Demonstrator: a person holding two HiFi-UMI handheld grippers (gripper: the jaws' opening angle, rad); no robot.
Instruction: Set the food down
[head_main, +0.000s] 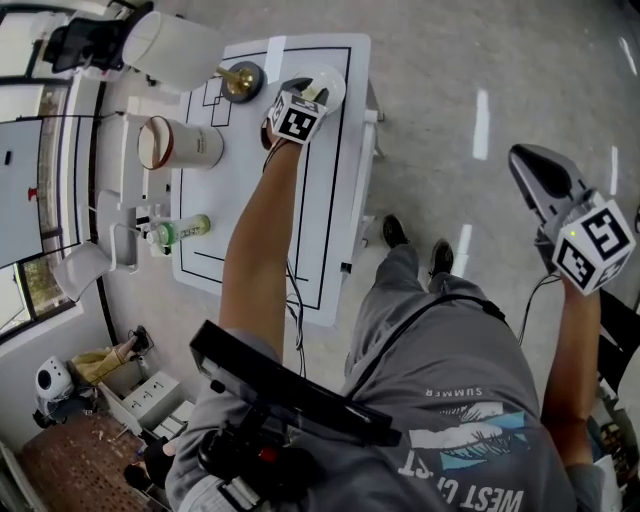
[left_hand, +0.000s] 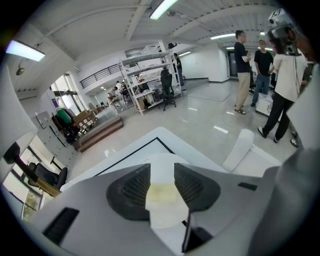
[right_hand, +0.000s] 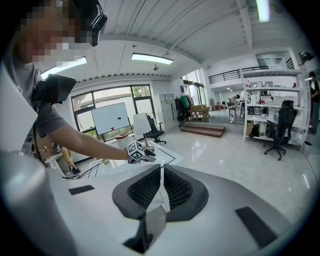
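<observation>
holding the left gripper (left_hand: 162, 166) wide open, gripping nothing, over the plate (head_main: 338, 78) at the table (head_main: 250, 230) corner, the pale food (left_hand: 161, 193) lying on that plate between the jaws; holding the right gripper (right_hand: 161, 172) closed and empty off to the side.

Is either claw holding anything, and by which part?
Nothing is held: the left claw is open, clear of the food on the plate; the right claw is shut, empty.

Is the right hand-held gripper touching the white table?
Apart. The head view shows the right hand-held gripper over the floor, clear of the table.
</observation>
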